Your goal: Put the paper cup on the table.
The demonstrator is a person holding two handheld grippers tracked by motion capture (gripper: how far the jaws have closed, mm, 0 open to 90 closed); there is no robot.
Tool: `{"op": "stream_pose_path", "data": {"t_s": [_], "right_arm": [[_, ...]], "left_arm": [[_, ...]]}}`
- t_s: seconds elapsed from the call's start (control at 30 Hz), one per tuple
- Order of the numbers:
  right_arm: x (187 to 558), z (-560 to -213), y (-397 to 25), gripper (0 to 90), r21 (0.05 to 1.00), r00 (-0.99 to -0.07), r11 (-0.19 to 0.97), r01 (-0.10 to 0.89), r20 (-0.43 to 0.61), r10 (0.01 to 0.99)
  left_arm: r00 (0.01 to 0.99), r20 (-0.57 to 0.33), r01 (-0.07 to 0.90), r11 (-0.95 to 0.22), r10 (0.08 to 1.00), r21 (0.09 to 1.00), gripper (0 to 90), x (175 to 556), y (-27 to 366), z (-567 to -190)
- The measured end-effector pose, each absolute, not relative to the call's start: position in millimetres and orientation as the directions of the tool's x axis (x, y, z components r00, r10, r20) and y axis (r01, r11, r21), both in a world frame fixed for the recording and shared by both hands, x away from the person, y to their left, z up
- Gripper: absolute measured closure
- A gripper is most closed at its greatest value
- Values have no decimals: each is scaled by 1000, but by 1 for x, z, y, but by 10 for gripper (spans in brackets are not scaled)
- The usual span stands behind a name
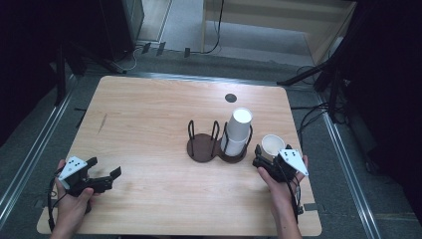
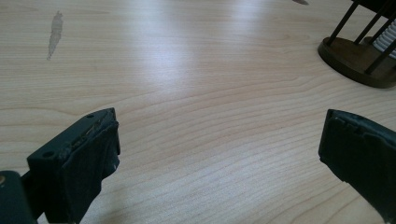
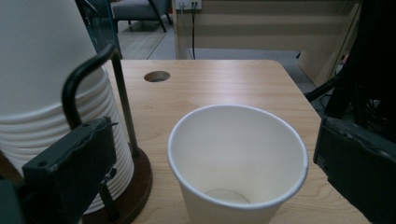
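- Two grippers on the wooden table [image 1: 149,114] in the high view: the left gripper [image 1: 105,175] sits at about eight o'clock, jaws spread and empty, and the right gripper [image 1: 261,160] at about four o'clock, jaws parted just below a single paper cup [image 1: 272,144]. That cup stands upright, mouth up, at three o'clock of the dark two-slot cup holder [image 1: 203,148], whose right slot carries a stack of cups [image 1: 237,130].
- Left gripper view: jaws wide apart over bare wood, nothing between them; the holder's base [image 2: 357,55] lies at one o'clock.
- Right gripper view: the cup [image 3: 238,158] stands between the open jaws, neither pad touching it, with the stack [image 3: 51,93] at nine o'clock.
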State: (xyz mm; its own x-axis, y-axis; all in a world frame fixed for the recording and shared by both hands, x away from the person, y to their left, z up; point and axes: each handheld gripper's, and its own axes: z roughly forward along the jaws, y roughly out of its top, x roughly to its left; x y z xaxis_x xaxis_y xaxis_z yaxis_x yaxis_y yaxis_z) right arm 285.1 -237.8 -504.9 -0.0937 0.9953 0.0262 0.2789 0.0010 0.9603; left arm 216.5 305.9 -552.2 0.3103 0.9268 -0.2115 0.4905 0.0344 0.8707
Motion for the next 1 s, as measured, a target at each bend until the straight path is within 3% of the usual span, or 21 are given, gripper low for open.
{"op": "stream_pose_path", "data": {"t_s": [0.37,1.0], "right_arm": [[260,-495,-246,0,971,-101,5,238,19,995],[233,-516,-287,0,966,-38,3,258,7,999]], "left_arm": [[309,-210,490,34,928,871,0,216,306,-552],[303,-208,491,35,930,871,0,216,306,-552]]}}
